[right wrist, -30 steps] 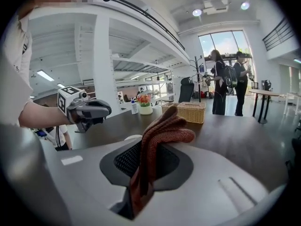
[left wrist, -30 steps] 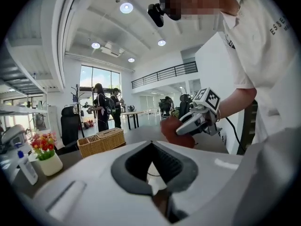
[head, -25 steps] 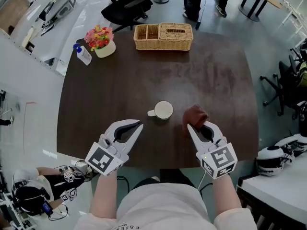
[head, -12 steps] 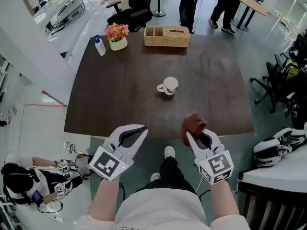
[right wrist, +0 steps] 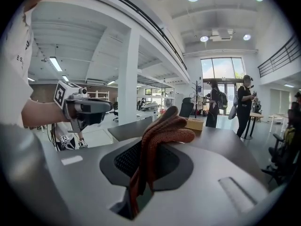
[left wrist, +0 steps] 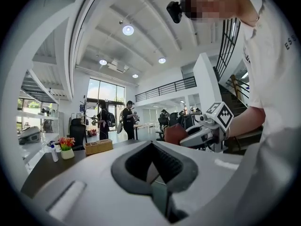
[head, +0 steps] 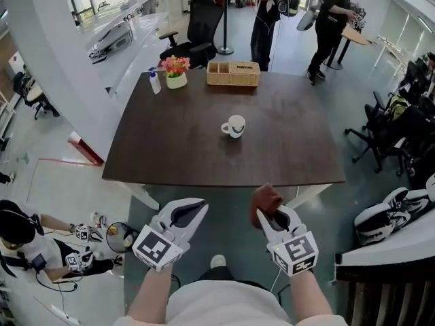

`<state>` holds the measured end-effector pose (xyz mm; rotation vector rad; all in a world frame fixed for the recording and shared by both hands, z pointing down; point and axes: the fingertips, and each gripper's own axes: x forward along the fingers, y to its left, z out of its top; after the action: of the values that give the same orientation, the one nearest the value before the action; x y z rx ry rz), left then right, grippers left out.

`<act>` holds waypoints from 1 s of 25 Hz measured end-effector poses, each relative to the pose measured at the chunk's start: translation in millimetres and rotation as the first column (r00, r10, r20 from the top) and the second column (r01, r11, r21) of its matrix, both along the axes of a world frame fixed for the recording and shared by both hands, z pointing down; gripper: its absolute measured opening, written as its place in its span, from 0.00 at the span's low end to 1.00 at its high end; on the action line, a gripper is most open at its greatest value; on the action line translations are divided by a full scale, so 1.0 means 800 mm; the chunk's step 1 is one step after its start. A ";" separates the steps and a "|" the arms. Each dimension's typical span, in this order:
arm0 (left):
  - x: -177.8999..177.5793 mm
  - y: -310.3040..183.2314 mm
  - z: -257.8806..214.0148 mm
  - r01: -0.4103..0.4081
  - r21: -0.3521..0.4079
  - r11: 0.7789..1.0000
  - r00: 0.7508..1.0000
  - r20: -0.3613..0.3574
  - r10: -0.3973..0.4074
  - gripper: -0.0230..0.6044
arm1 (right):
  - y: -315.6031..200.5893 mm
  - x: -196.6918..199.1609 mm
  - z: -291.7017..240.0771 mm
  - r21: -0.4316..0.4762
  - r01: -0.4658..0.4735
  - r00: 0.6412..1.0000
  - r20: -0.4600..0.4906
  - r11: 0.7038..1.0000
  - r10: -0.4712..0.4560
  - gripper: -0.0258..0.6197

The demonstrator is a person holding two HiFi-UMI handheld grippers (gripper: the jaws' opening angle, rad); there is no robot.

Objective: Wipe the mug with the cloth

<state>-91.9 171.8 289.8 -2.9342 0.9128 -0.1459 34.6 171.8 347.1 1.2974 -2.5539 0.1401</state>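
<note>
The mug [head: 233,125] is standing upright near the middle of the dark table [head: 170,141], well ahead of both grippers and roughly on the line between them, its handle pointing to the left gripper's side. The cloth [head: 265,199], a rust-brown bundle, is sitting clamped in the right gripper [head: 272,216], bunching up past the jaw tips and drooping over them. The left gripper [head: 197,206] is hanging level beside it with its jaws together on nothing. Both tools are hovering off the table over bare floor, the table's near edge running just ahead of their tips. Bare tabletop is lying all around the mug. Far beyond the mug, a wicker basket [head: 233,74], a pot of flowers [head: 176,71] and a small bottle [head: 155,81] are lining the far edge. Two people [head: 329,19] are standing past that edge, and office chairs [head: 387,128] are crowding the floor out to the right gripper's side.
</note>
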 end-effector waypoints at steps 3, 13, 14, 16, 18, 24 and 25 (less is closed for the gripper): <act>0.008 0.047 -0.001 0.019 0.010 1.000 1.000 0.017 -0.019 0.04 | 0.052 0.006 -0.004 0.016 0.009 1.000 0.009 1.000 -0.009 0.16; 0.059 0.206 0.015 0.051 0.008 0.999 0.998 0.032 -0.051 0.04 | 0.212 0.056 0.004 0.038 0.001 1.000 0.018 0.999 -0.001 0.16; 0.062 0.218 0.016 0.052 0.003 0.999 0.998 0.031 -0.052 0.04 | 0.224 0.059 0.003 0.039 -0.003 1.000 0.015 0.999 0.002 0.16; 0.062 0.238 0.013 0.058 -0.001 0.998 0.998 0.031 -0.058 0.04 | 0.245 0.063 -0.001 0.040 -0.010 1.000 0.011 0.999 0.010 0.16; 0.060 0.252 0.007 0.063 0.010 0.998 0.998 0.031 -0.063 0.04 | 0.260 0.064 -0.008 0.044 -0.017 1.000 0.015 0.999 0.016 0.16; 0.060 0.263 -0.007 0.051 0.029 0.998 0.998 0.027 -0.052 0.04 | 0.269 0.065 -0.025 0.064 -0.035 0.999 0.008 0.997 0.034 0.16; 0.058 0.263 -0.010 0.053 0.030 0.998 0.998 0.032 -0.054 0.04 | 0.269 0.062 -0.027 0.064 -0.031 0.999 0.009 0.997 0.031 0.16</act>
<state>-45.7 381.8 282.0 -2.8733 0.9807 -0.1815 84.4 386.9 325.9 1.3631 -2.5652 0.0693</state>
